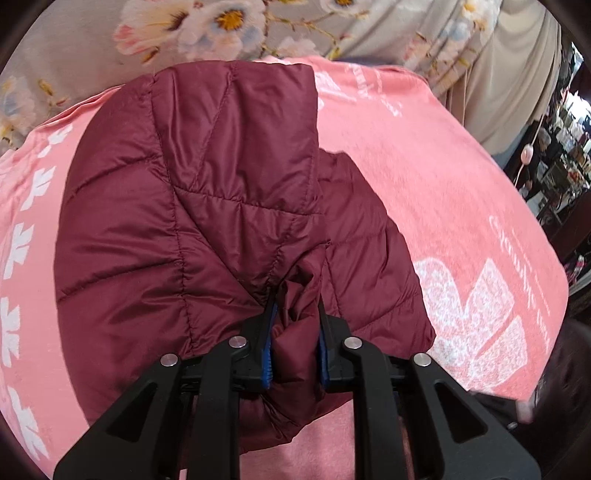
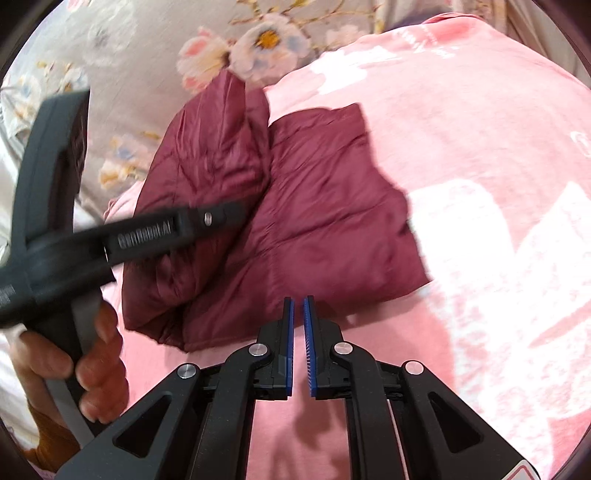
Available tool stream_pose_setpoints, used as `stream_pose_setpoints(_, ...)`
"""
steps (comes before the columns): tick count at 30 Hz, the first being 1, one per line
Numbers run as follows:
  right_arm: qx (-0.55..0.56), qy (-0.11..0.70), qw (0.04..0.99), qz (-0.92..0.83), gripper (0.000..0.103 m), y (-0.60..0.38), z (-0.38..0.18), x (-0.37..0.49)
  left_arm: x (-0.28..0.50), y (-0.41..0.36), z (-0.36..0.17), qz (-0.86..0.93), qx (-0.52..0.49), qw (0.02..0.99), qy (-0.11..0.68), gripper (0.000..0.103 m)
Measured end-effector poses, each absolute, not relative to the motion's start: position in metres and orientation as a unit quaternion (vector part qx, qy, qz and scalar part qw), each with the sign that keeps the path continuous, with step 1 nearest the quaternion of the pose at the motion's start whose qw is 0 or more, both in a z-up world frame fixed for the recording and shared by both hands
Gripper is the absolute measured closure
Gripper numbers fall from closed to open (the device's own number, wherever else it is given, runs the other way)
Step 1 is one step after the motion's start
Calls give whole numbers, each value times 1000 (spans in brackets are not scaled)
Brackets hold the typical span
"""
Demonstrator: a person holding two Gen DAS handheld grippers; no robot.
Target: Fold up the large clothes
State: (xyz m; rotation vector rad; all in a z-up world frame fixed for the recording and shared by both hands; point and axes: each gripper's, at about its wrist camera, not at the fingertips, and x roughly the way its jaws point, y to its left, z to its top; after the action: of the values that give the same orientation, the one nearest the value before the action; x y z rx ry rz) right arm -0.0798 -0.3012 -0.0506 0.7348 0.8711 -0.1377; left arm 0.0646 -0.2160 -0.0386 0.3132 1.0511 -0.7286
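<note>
A maroon quilted jacket [image 1: 207, 206] lies partly folded on a pink towel [image 1: 443, 177] with white flower prints. My left gripper [image 1: 295, 325] is shut on a bunched fold of the jacket at its near edge and holds that part lifted over the rest. In the right wrist view the jacket [image 2: 314, 221] lies ahead, and the left gripper's black body [image 2: 159, 232] reaches across it from the left, held by a hand [image 2: 92, 354]. My right gripper [image 2: 298, 306] is just short of the jacket's near edge, jaws almost closed with a thin gap, holding nothing.
The pink towel [image 2: 480, 184] lies on a grey bedspread with a floral print [image 1: 166, 33]. A beige curtain [image 1: 517, 85] hangs at the far right, with cluttered shelves [image 1: 565, 147] beyond the bed's right edge.
</note>
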Motion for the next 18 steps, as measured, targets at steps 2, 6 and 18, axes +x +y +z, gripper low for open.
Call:
stream_pose_setpoints(2,353,404,841,-74,93,-307,-47,-80,62,-222,-44,-339,153,788,490,87)
stream_pose_setpoints(6,374,383,841,-79,92,-327,-32,-78,59,-233,-59,-342,165,779,500,86)
stream_pose_setpoints(18,414,368,832,-20,42,-361,-7,22,60,-158,61,-382,2,833,400,26)
